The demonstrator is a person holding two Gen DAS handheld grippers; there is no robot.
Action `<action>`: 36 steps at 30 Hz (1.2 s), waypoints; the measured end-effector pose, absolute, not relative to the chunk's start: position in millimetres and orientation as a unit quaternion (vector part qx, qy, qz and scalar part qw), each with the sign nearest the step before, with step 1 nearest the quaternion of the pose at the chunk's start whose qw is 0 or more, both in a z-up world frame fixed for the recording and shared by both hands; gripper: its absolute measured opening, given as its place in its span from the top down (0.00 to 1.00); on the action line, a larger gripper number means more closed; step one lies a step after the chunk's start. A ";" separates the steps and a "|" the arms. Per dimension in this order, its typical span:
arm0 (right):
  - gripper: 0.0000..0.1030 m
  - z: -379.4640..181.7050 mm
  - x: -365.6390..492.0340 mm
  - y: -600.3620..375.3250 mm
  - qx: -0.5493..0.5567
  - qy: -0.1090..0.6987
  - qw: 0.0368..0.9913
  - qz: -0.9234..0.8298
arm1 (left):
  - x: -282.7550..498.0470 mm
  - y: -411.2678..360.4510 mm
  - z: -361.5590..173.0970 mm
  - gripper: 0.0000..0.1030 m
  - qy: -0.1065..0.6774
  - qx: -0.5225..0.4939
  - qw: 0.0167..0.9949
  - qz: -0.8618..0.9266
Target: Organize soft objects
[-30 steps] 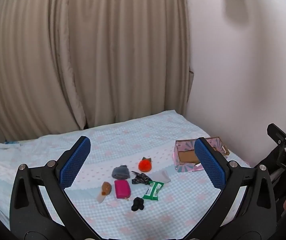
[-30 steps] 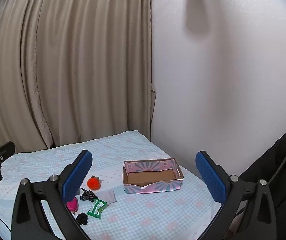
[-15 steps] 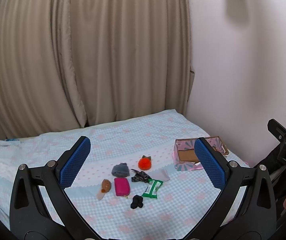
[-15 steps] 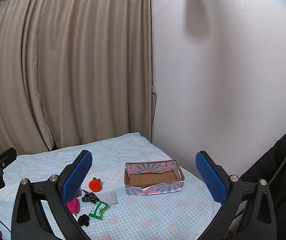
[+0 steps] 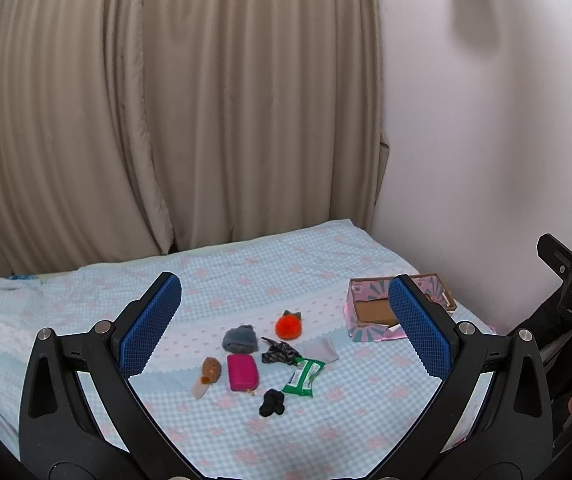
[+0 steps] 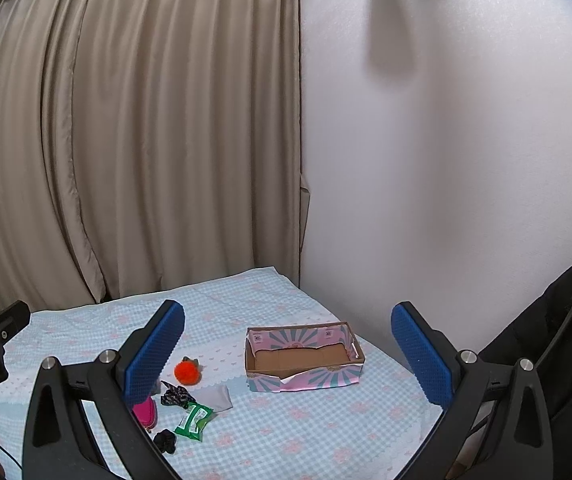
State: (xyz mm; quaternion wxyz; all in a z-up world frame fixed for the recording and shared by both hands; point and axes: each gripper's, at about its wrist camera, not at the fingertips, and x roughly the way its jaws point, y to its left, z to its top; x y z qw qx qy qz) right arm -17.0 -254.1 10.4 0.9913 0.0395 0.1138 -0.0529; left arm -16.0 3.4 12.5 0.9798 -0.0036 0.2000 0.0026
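Soft objects [image 5: 270,356] far below left hand-held gripper [image 5: 286,328], jaws spread

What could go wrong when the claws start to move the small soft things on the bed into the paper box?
The items lie close together: the patterned dark scrunchie touches the green wipes packet, so a wide-open left claw might take two at once. The pink-and-teal cardboard box has a torn front wall and sits loose on the checked blue bedsheet, so it may slide or tip. The soft bed may sink under pressure.
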 end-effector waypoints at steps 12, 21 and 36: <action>0.00 0.6 -10.5 -258.0 0.042 0.113 0.991 -0.057 | -16.7 -0.2 13.0 0.00 0.201 -0.004 0.980 0.000; 0.00 -7.3 -20.3 -255.7 0.045 0.110 0.991 -0.060 | -17.6 -1.4 12.6 0.00 0.203 -0.004 0.979 -0.002; 0.00 -11.0 -22.3 -255.0 0.046 0.107 0.991 -0.064 | -15.7 0.3 13.7 0.00 0.203 -0.004 0.979 -0.004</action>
